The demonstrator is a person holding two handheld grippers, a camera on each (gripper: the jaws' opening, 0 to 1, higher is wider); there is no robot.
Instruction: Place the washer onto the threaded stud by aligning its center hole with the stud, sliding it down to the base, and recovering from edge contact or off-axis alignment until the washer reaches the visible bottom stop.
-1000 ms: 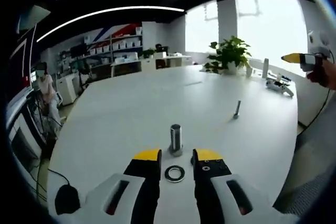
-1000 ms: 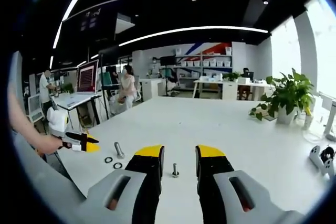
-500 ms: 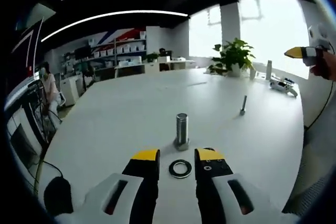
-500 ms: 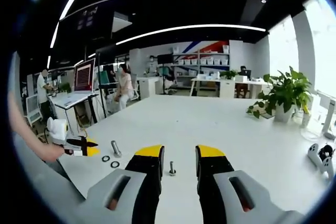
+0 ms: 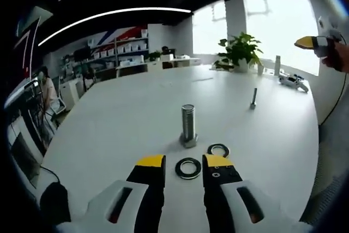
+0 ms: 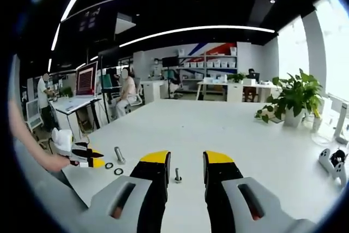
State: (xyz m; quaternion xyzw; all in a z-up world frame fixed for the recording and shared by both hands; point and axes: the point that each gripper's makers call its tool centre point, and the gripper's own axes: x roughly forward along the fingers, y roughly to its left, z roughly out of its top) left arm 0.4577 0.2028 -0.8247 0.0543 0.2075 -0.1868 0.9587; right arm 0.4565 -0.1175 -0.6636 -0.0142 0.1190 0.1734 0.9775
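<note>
The washer [image 5: 188,168] lies flat on the white table [image 5: 131,118], low in the centre of my left gripper view, its hole facing straight up. It sits in the gap between my left gripper's [image 5: 184,163] yellow-tipped fingers [image 5: 151,162]; I cannot tell whether either tip touches it. Those fingers are spread, with nothing pinched between them.

Just above the washer in the frame stands the threaded stud [image 5: 188,125], upright on its hex base, long axis vertical, close to the washer but apart from it. A second washer [image 5: 218,149] lies flat to the right of the stud's base, just above my right finger tip. Further off, right of centre, a slimmer bolt [image 5: 253,98] stands upright on the table. At the upper right edge I see the other gripper [image 5: 311,43] held in a hand [image 5: 338,58].

In my right gripper view, my right gripper [image 6: 186,162] also has its fingers [image 6: 155,159] spread and holds nothing. A small bolt [image 6: 177,175] stands upright on the table [image 6: 229,129] in the gap between them. At lower left, the left gripper [image 6: 82,154] rests beside the stud [image 6: 118,155] and two washers [image 6: 113,168]. A potted plant [image 6: 294,99] stands at the right, and people are at desks in the left background.
</note>
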